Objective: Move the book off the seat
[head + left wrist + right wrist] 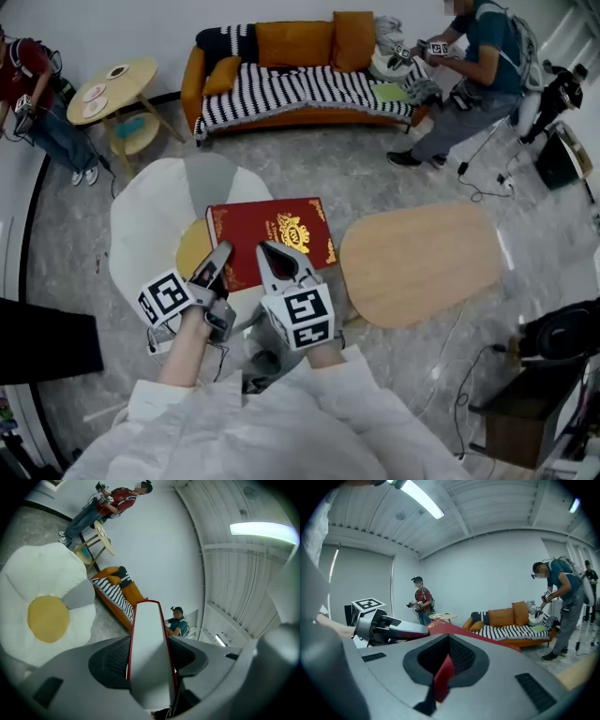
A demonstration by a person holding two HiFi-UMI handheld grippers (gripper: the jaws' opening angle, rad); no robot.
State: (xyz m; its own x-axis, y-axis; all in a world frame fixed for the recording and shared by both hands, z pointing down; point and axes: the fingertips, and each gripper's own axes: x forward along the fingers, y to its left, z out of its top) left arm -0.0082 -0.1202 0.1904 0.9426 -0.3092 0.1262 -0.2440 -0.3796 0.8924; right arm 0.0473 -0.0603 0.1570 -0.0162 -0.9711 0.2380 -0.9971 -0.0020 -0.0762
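Note:
A red hardback book (272,234) with a gold crest hangs over the right part of the egg-shaped seat (150,216), covering some of its yellow centre (190,251). My left gripper (217,255) is shut on the book's near left edge. My right gripper (279,260) is shut on the near edge beside it. In the left gripper view the book's (149,648) pale page edge and red covers sit between the jaws, with the seat (47,616) off to the left. In the right gripper view the red cover (440,677) is pinched in the jaws, and the left gripper (389,627) shows at the left.
An oval wooden table (422,262) stands just right of the seat. An orange sofa (291,84) with a striped throw lines the far wall, a round side table (112,89) at its left. One person (33,94) stands at far left, another (478,75) sits at far right. Cables lie on the floor at right.

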